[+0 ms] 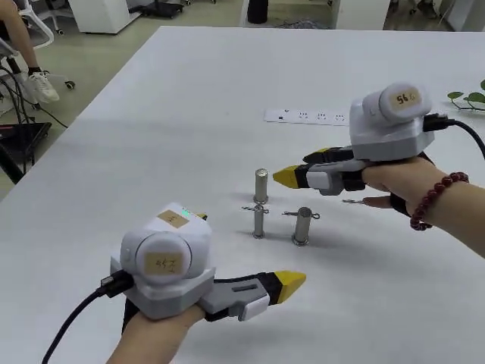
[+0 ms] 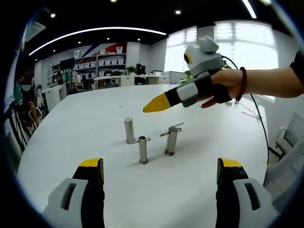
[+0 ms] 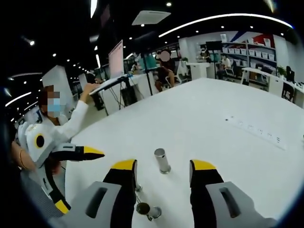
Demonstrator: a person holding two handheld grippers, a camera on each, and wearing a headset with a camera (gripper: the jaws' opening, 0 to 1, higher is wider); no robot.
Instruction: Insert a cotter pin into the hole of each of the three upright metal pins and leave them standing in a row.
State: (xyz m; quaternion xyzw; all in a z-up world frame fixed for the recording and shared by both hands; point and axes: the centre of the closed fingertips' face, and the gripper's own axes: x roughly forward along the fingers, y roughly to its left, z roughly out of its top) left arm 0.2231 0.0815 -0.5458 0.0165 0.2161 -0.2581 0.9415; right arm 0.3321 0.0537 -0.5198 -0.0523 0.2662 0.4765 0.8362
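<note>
Where three metal pins stood upright in a close cluster on the white surface, the two nearer ones carried cotter pins through their heads; the far pin stood bare. Left gripper — fingers spread wide, holding nothing, short of the cluster. Right gripper — fingers parted, empty, near the far pin.

Right gripper view: the two nearer silver metal pins are partly hidden behind the right gripper's jaw. Head view: green plant leaves are cut by the right edge.
</note>
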